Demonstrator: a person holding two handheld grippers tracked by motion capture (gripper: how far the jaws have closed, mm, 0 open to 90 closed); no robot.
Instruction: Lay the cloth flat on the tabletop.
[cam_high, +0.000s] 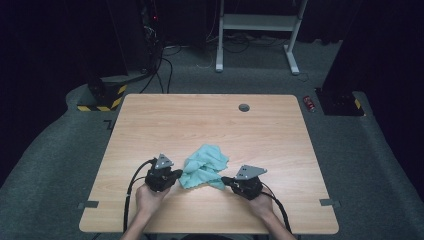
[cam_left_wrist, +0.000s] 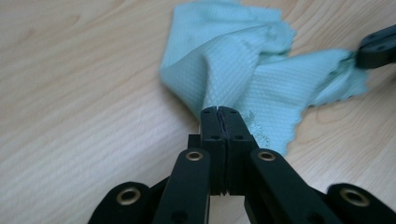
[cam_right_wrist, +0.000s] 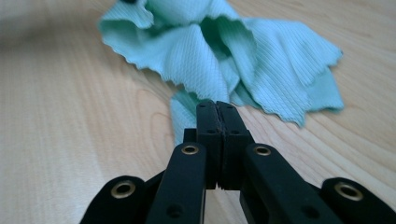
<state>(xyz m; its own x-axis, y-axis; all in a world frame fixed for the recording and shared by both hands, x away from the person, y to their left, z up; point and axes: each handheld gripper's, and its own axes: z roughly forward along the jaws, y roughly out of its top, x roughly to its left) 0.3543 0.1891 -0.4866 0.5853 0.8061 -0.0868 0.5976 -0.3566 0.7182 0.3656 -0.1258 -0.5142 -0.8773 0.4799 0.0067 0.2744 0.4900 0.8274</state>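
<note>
cloth (cam_high: 204, 167): one, pale turquoise, crumpled into loose folds on the near middle of the wooden table (cam_high: 200, 120), between the two grippers. its weave shows as a fine diamond or ribbed pattern and its edges are cut in small zigzags, clear in both gripper views. two grippers, one in each hand: the left gripper (cam_high: 176, 175) sits just left of the cloth with its jaws pressed together on a fold of it, the fabric rising taut from the tips in the left gripper view (cam_left_wrist: 219, 112). the right gripper (cam_high: 226, 180) sits just right of the cloth, jaws likewise closed, pinching a corner of the cloth at its tips in the right gripper view (cam_right_wrist: 217, 106). each gripper carries one grey three-cornered plate and trails one black cable. one small round grommet (cam_high: 244, 107) is set in the far part of the table, well apart from the cloth. one small red object (cam_high: 308, 103) lies on the grey floor past the table's far right corner.
</note>
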